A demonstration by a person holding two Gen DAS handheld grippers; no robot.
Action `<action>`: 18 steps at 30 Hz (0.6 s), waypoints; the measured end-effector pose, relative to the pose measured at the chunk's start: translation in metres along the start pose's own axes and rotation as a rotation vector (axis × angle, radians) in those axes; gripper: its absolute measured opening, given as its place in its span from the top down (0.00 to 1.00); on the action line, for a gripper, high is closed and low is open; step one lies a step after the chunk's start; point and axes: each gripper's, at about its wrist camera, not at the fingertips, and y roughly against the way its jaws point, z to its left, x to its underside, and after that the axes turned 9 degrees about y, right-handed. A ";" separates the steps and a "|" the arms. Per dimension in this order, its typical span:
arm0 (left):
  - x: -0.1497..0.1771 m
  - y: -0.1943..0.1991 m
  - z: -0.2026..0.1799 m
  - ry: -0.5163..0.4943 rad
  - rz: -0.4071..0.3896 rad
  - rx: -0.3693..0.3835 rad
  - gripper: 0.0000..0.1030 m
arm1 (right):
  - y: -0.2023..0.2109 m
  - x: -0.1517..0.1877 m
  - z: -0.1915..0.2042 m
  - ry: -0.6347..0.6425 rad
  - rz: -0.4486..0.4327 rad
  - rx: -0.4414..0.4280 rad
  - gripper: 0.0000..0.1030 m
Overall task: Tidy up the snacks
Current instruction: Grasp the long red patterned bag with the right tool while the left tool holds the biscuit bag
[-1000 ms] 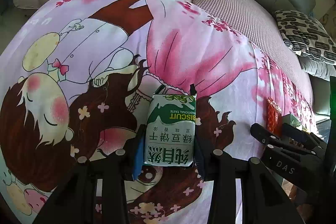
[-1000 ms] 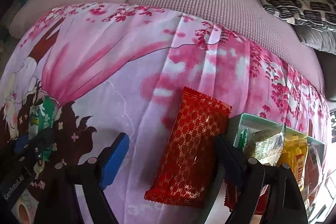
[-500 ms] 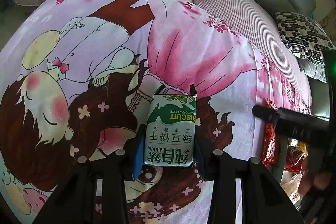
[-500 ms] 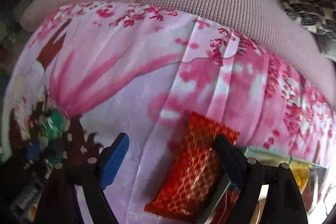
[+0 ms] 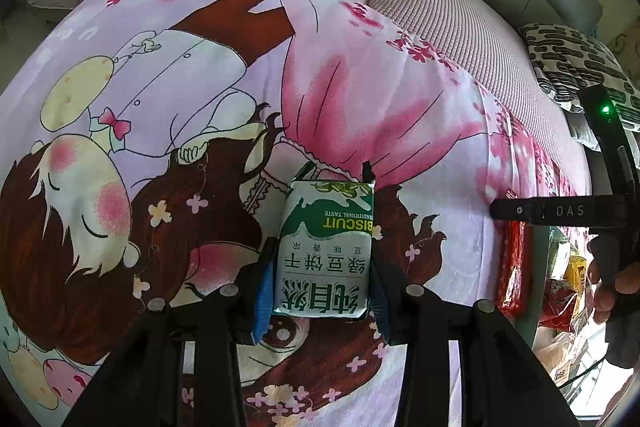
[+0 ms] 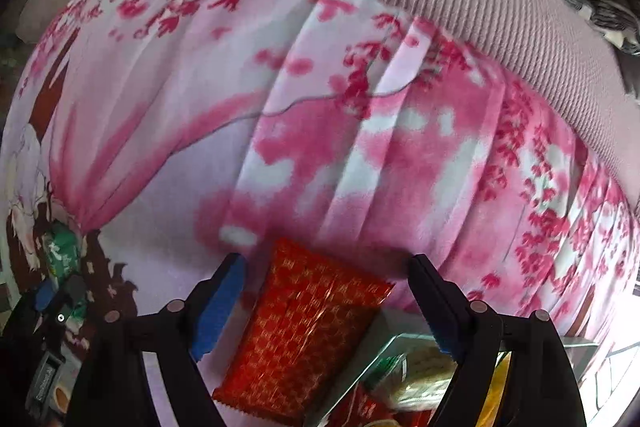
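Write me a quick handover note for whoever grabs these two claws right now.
Left claw: shut on the green biscuit pack, over the printed blanket.
Right claw: open, straddling the red foil packet, pads not touching it.
Red foil packet lies on the blanket against the snack box, which already holds other snacks.
Done: biscuit pack gripped.
Left: probably close on the red packet, then put both packs in the box.

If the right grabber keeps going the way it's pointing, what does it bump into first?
Probably the red snack packet, lying on the pink sheet between the right gripper's open jaws; depth is unclear.
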 end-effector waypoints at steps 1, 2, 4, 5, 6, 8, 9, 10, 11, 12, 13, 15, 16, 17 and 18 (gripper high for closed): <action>0.000 0.000 0.000 -0.001 0.000 0.000 0.59 | -0.001 0.001 0.005 0.014 0.004 -0.006 0.17; 0.000 0.000 -0.001 -0.002 0.001 0.000 0.59 | 0.000 0.000 0.010 0.026 0.001 -0.012 0.17; 0.000 0.000 -0.001 0.000 0.002 0.002 0.59 | 0.002 -0.003 0.021 0.038 -0.016 -0.054 0.17; 0.000 0.000 0.000 0.001 0.003 0.003 0.59 | 0.003 -0.004 0.026 0.040 -0.020 -0.077 0.17; 0.000 0.000 0.000 0.001 0.003 0.005 0.59 | 0.003 -0.006 0.035 0.050 -0.021 -0.101 0.17; -0.001 0.000 0.001 0.004 0.005 0.009 0.59 | 0.005 -0.006 0.050 0.078 -0.022 -0.129 0.17; -0.001 0.000 0.001 0.005 0.006 0.011 0.59 | 0.005 -0.004 0.059 0.096 -0.024 -0.150 0.17; -0.001 0.000 0.002 0.006 0.006 0.013 0.59 | 0.006 -0.002 0.065 0.111 -0.026 -0.156 0.17; -0.001 0.000 0.002 0.006 0.006 0.015 0.59 | 0.007 0.000 0.070 0.125 -0.029 -0.142 0.17; 0.000 0.001 0.002 0.000 0.006 0.012 0.59 | 0.007 0.003 0.074 0.142 -0.033 -0.111 0.17; 0.000 0.001 0.001 -0.011 0.007 0.005 0.59 | 0.008 0.005 0.076 0.148 -0.034 -0.097 0.17; 0.001 0.001 -0.001 -0.023 0.003 -0.008 0.59 | 0.007 0.012 0.077 0.147 -0.040 -0.061 0.17; 0.001 0.001 -0.001 -0.021 0.003 -0.007 0.59 | 0.007 0.017 0.076 0.141 -0.045 -0.044 0.17; 0.001 0.001 -0.001 -0.022 0.003 -0.005 0.59 | 0.007 0.020 0.076 0.139 -0.052 -0.040 0.18; 0.001 0.001 -0.001 -0.025 0.004 -0.003 0.59 | 0.008 0.024 0.076 0.136 -0.060 -0.034 0.19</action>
